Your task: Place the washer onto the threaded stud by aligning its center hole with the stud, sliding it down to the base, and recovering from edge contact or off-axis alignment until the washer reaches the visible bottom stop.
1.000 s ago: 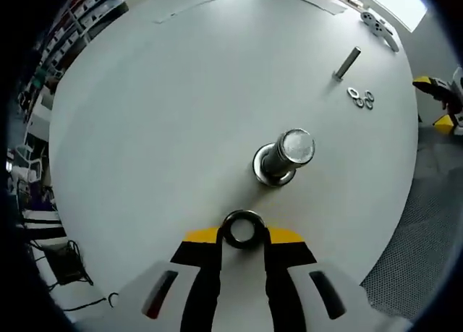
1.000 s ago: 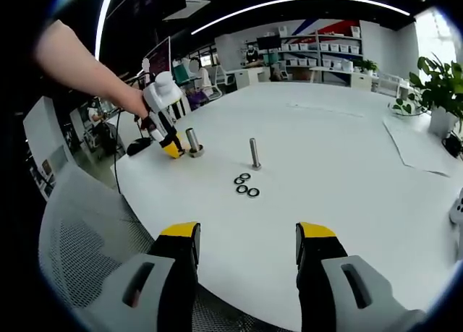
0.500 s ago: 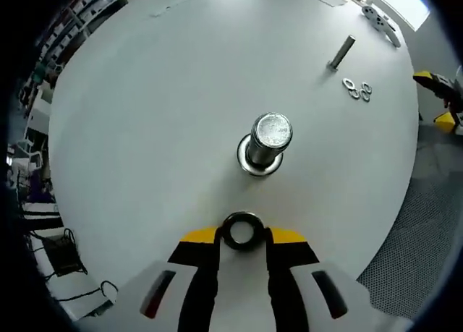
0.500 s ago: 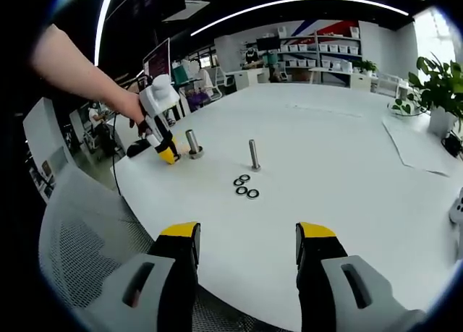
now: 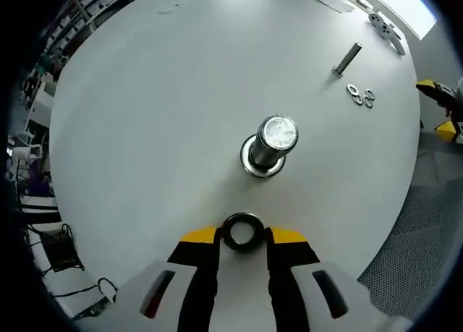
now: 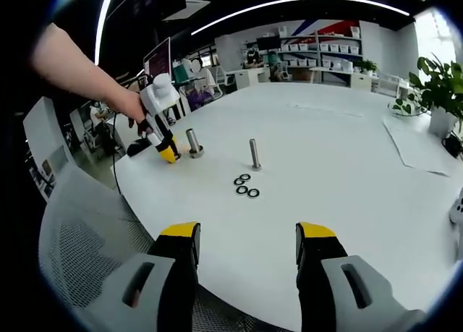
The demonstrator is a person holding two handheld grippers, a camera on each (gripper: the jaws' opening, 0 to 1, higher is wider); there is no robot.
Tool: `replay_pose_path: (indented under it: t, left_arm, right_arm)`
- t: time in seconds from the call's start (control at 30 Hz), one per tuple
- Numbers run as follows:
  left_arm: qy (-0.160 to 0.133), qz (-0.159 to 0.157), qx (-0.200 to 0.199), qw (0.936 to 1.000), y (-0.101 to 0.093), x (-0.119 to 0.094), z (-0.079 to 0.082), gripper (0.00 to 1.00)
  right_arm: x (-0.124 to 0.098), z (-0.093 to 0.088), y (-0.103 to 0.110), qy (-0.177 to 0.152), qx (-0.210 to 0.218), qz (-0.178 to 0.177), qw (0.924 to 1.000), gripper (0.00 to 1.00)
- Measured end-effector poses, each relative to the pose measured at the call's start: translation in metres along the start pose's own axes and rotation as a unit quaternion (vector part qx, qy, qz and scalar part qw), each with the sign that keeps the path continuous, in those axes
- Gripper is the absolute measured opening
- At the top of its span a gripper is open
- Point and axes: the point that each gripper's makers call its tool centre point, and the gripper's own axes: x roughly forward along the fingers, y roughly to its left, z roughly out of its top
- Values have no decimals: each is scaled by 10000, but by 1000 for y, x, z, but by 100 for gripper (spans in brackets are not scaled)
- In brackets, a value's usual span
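Observation:
In the left gripper view my left gripper (image 5: 243,233) is shut on a dark metal washer (image 5: 243,230), held flat between its yellow-tipped jaws above the white table. Ahead of it stands a thick threaded stud (image 5: 274,139) on a round base, seen almost end-on; the washer hangs short of it, apart from it. The right gripper view shows that stud (image 6: 192,143) at the far left with the left gripper (image 6: 168,155) beside it in a person's hand. My right gripper (image 6: 247,239) stands open near the table's front edge, nothing between its jaws.
A thinner upright stud (image 6: 255,154) stands mid-table with three loose washers (image 6: 244,186) in front of it; they appear as the thin stud (image 5: 347,59) and washers (image 5: 361,97) in the left gripper view. A mesh chair (image 6: 87,231) sits at the table edge. A potted plant (image 6: 436,93) and papers lie far right.
The left gripper view has shifted a little: the thick stud sits slightly right and lower than half a second ago. The washer stays held. The right gripper has not moved.

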Motion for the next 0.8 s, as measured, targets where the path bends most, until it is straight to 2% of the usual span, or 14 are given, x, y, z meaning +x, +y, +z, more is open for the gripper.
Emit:
replay_pose_path:
  t: [0.07, 0.3, 0.8]
  left_arm:
    - [-105, 24, -191, 9998, 1, -1, 0, 22]
    - [-239, 88, -137, 9996, 0, -1, 1, 20]
    - [-176, 86, -36, 9998, -12, -1, -5, 19]
  right_arm:
    - [0, -1, 0, 16, 0, 2, 10000, 56]
    - [0, -1, 0, 25, -13, 7, 10000, 56]
    - [0, 1, -1, -26, 34, -11, 10000, 56]
